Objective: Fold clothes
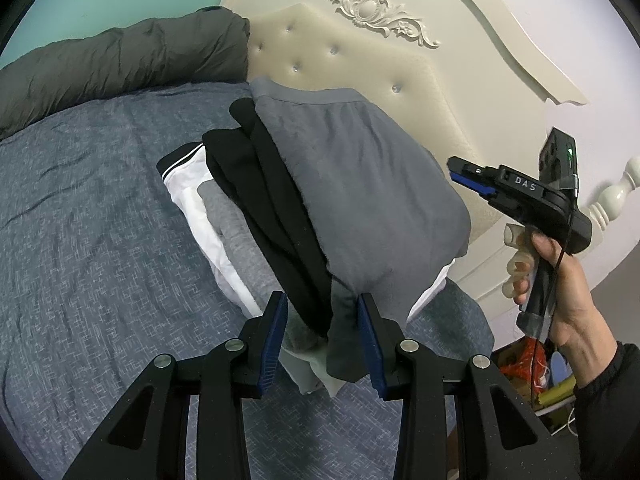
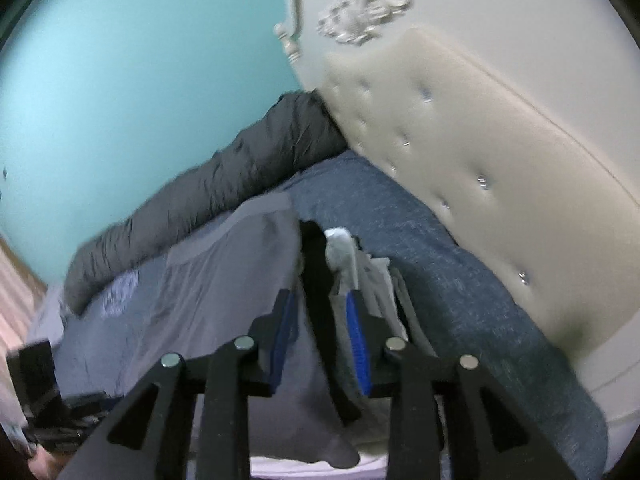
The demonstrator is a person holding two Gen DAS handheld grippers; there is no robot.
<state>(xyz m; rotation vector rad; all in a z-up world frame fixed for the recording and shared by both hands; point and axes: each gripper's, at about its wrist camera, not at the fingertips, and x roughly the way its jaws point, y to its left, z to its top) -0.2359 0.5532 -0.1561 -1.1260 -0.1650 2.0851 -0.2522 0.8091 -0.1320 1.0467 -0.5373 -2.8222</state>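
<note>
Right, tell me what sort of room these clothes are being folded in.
Most likely a home bedroom. A cream tufted headboard with carved trim stands at the head of a bed covered in a blue patterned sheet, and a rolled dark grey duvet lies along the far side. The folded clothes sit stacked on the bed.

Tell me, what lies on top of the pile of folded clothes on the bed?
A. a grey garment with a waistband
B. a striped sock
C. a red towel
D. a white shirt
A: the grey garment covers the stack, with black and white pieces showing underneath along its left side.
</note>
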